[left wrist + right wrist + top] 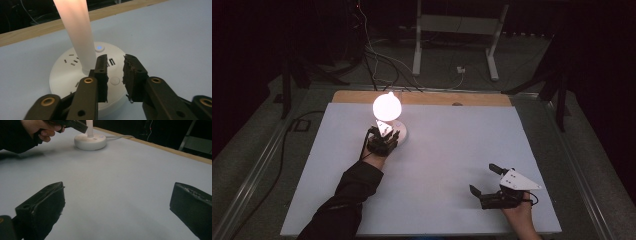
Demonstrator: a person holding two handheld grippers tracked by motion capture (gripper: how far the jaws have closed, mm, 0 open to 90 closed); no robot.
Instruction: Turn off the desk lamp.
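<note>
Two tongs: left tongs (115,75), narrowly parted and empty, hover over the lit lamp base (62,75); press its button (115,81) squarely. Right tongs (487,181) gape empty.

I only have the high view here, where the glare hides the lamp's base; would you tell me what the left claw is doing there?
Observer: The left claw hovers over the lamp base, jaws slightly apart, around a round white button.
Operator: Is anything lit on the base?
Observer: Yes, a small blue indicator glows beside the stem.
Operator: And the right claw?
Observer: The right claw is wide open above bare table, holding nothing.
</note>
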